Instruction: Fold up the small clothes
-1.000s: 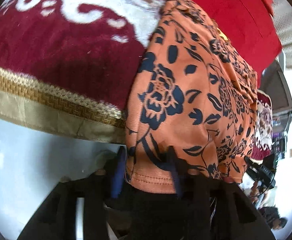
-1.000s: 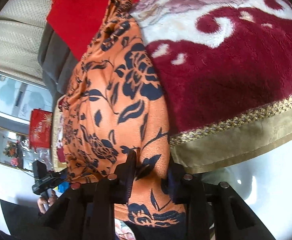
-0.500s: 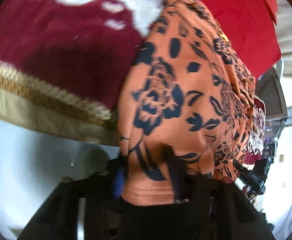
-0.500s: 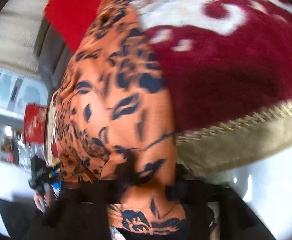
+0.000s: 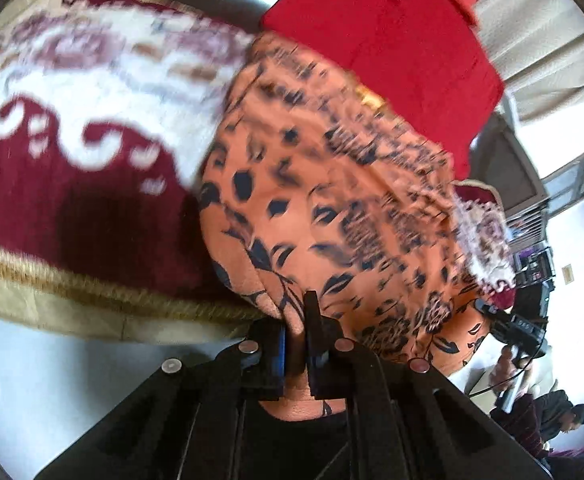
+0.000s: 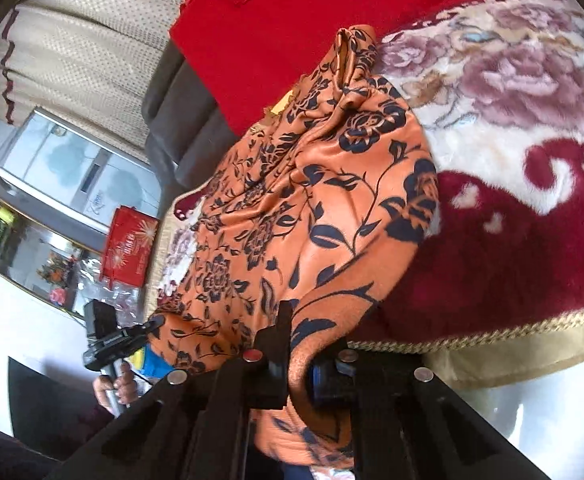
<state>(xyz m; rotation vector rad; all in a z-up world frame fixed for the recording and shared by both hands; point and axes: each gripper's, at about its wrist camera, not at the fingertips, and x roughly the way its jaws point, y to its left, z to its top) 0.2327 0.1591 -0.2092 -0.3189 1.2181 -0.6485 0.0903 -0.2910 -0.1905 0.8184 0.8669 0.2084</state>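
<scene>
A plush maroon-and-cream blanket with a floral pattern and gold braided border (image 6: 524, 216) covers the work surface and fills most of both wrist views, its near edge hanging over a pale floor. Behind it, at the far side, lies a plain bright red cloth (image 6: 304, 20), with a beige dotted curtain (image 6: 87, 56) and a grey appliance beyond to the left of the right wrist view. On the blanket, stretching from the near edge toward the far red cloth, is the task's garment, an orange fabric piece printed with dark navy roses and leaves (image 6: 316, 208); it lies loosely bunched, rumpled at its far end, with no crisp fold lines to be seen, though motion blur in the left wrist view hides its detail there. The left gripper (image 5: 296, 320) has its black fingers pressed together on a pinch of the garment's near hem, and the right gripper (image 6: 304, 340) is likewise clamped on another part of that near edge, cloth spilling out below its jaws. Judging by this, the fold has barely begun: both near corners appear secured, but carrying the edge over toward the far end, flattening and any second fold remain to be done. A seated onlooker is faintly visible at far right in the left wrist view.
</scene>
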